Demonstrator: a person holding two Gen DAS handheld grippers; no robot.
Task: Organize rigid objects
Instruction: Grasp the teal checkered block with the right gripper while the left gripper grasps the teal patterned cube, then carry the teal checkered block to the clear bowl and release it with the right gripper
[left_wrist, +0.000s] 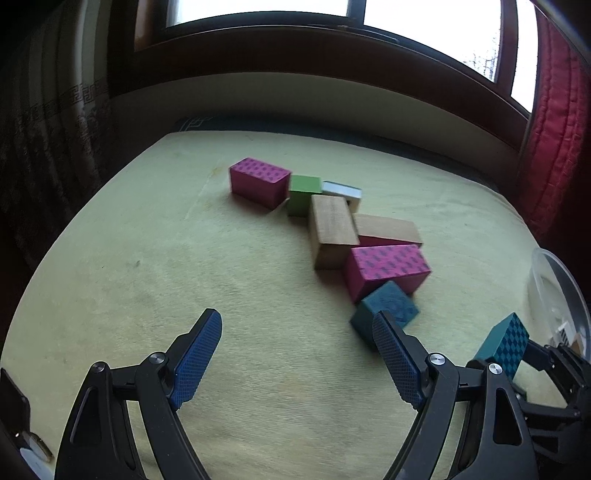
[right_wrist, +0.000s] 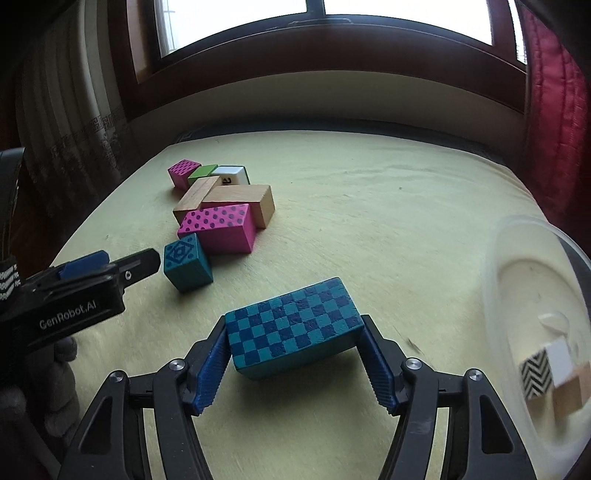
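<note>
- Left wrist view: I held the left gripper (left_wrist: 297, 356) with its jaws apart and nothing between them, above the pale yellow cloth-covered table (left_wrist: 184, 266). A small teal wooden cube (left_wrist: 386, 308) lay just beyond its right finger, ahead of a jumbled row of pink dotted, plain wood, green and white blocks (left_wrist: 328, 218).
- Right wrist view: my right gripper (right_wrist: 293, 341) was clamped on the teal-and-navy checkered wooden block (right_wrist: 291, 325). A clear plastic container (right_wrist: 517, 266) stood to its right.
</note>
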